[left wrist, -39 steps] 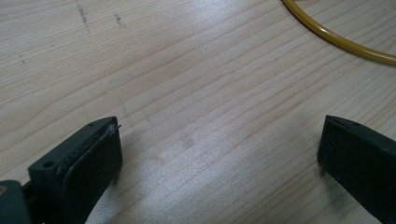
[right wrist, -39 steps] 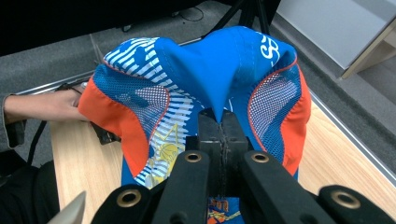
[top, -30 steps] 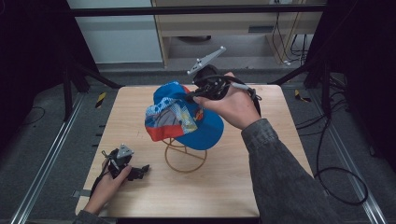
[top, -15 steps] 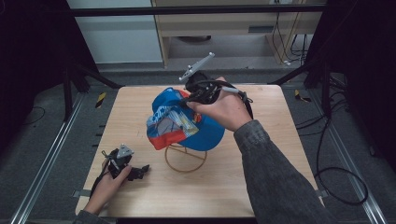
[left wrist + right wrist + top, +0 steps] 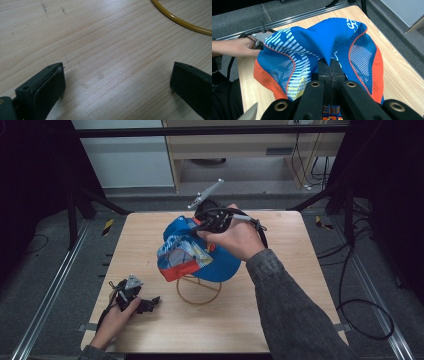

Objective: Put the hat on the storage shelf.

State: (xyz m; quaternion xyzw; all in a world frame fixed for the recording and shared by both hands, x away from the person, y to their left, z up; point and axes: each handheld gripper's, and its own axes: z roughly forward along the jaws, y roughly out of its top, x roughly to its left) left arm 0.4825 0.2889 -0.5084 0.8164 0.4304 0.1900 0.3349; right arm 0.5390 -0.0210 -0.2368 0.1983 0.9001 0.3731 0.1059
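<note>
High view takes in the whole bench [image 5: 300, 285]: the right gripper [image 5: 212, 220] is raised over the far middle of it, its jaws clamped on a blue cap [image 5: 200, 255] that hangs below and toward the near side of them, draped above a yellow wire ring [image 5: 198, 291] lying flat on the wood. The left gripper [image 5: 135, 297] rests low near the front left corner, well apart from the cap, with the person's hand around it.

Right gripper view brings what the high view cannot resolve: its jaws are pressed together on a pinched fold of the cap's [image 5: 324, 42] blue fabric, right at their tips. From there the cloth spreads away on both sides, showing white stripes on blue, mesh panels, thin orange piping and a broad orange edge. Beyond the cap, the other hand [image 5: 234, 47] lies on the bench.

Left gripper view shows its jaws standing wide apart with bare wood grain between them and nothing gripped; a short arc of the yellow wire ring [image 5: 180, 21] crosses the corner ahead of the jaw on that view's right side.
</note>
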